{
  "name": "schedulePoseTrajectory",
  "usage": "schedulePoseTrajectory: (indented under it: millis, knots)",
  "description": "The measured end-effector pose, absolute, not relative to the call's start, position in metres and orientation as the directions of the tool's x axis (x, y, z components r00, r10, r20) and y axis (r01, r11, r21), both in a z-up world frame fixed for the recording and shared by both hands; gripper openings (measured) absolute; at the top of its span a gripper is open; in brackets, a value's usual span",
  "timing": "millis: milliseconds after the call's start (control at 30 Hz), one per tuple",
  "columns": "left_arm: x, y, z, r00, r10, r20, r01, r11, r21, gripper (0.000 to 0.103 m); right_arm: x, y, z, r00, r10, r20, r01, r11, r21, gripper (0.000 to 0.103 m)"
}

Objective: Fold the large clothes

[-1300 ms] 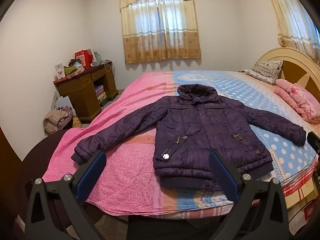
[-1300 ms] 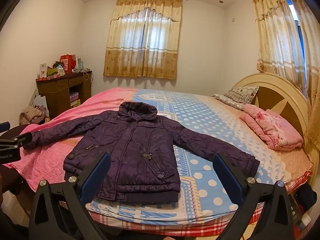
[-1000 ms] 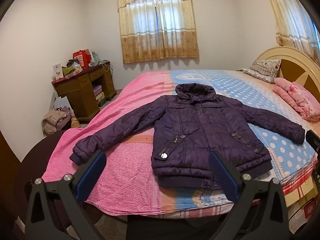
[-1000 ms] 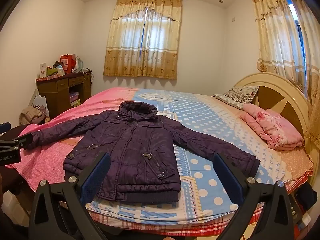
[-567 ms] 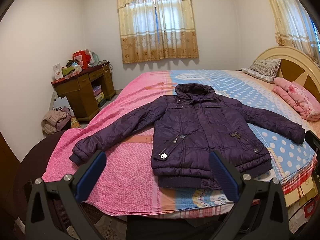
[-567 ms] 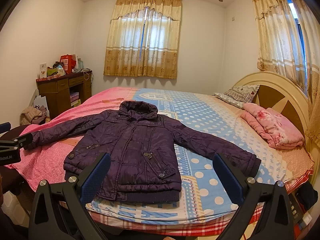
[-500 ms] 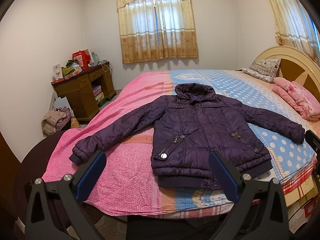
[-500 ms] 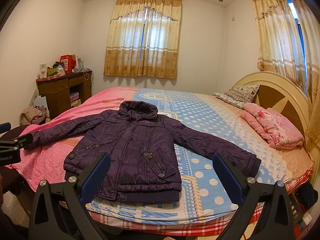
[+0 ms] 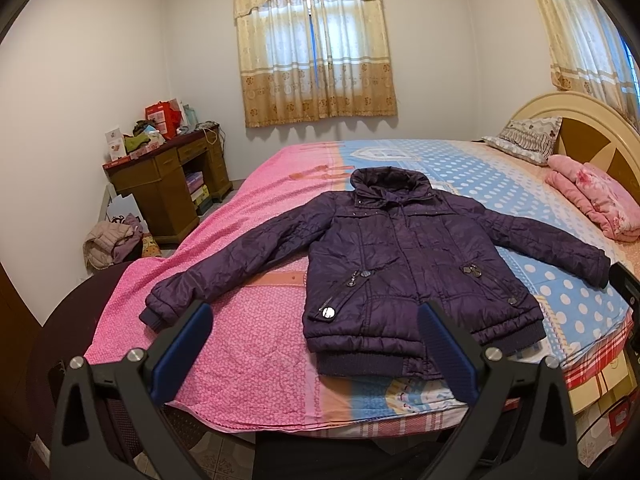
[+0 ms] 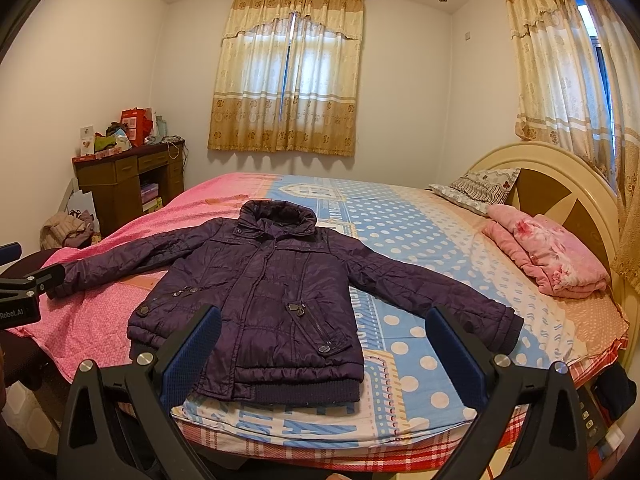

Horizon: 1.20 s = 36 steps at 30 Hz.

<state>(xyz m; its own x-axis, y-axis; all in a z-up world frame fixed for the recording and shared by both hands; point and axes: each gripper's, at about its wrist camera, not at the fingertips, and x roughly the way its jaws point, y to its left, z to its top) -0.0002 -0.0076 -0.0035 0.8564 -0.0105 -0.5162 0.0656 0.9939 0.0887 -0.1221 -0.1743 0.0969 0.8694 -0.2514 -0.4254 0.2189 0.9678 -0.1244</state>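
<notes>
A dark purple padded jacket (image 9: 400,264) lies flat and face up on the bed (image 9: 256,344), hood away from me, both sleeves spread out, hem near the bed's front edge. It also shows in the right wrist view (image 10: 264,300). My left gripper (image 9: 316,344) is open and empty, held off the bed's front edge, before the jacket's left sleeve and hem. My right gripper (image 10: 324,348) is open and empty, before the hem and right sleeve cuff (image 10: 500,332). The left gripper's body also shows in the right wrist view (image 10: 24,296) at the left edge.
The bed has a pink and blue spotted cover. A folded pink blanket (image 10: 548,256) and a pillow (image 10: 476,190) lie by the headboard (image 10: 560,188). A wooden desk (image 9: 168,184) with clutter stands by the left wall, with a heap of clothes (image 9: 112,240) on the floor.
Both views have barely shifted; the left gripper drifted very slightly. The jacket has not moved and both grippers stay open.
</notes>
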Motion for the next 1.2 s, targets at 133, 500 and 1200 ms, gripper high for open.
schedulePoseTrajectory:
  millis: [133,500,1200]
  knots:
    - [-0.001,-0.008,-0.004,0.856,-0.011,-0.517,0.067,0.994,0.089,0.103,-0.122,-0.174,0.097,0.869,-0.251,-0.426,0.218,0.968,-0.124,0.102]
    - [0.001,-0.006,-0.005,0.855,-0.013,-0.519,0.069,0.994,0.089,0.103,-0.121,-0.173,0.093,0.868,-0.246,-0.432,0.214,0.969,-0.122,0.102]
    - [0.001,-0.005,-0.005,0.854,-0.014,-0.521,0.070,0.994,0.087,0.103,-0.119,-0.173,0.086,0.867,-0.240,-0.436,0.210,0.971,-0.118,0.102]
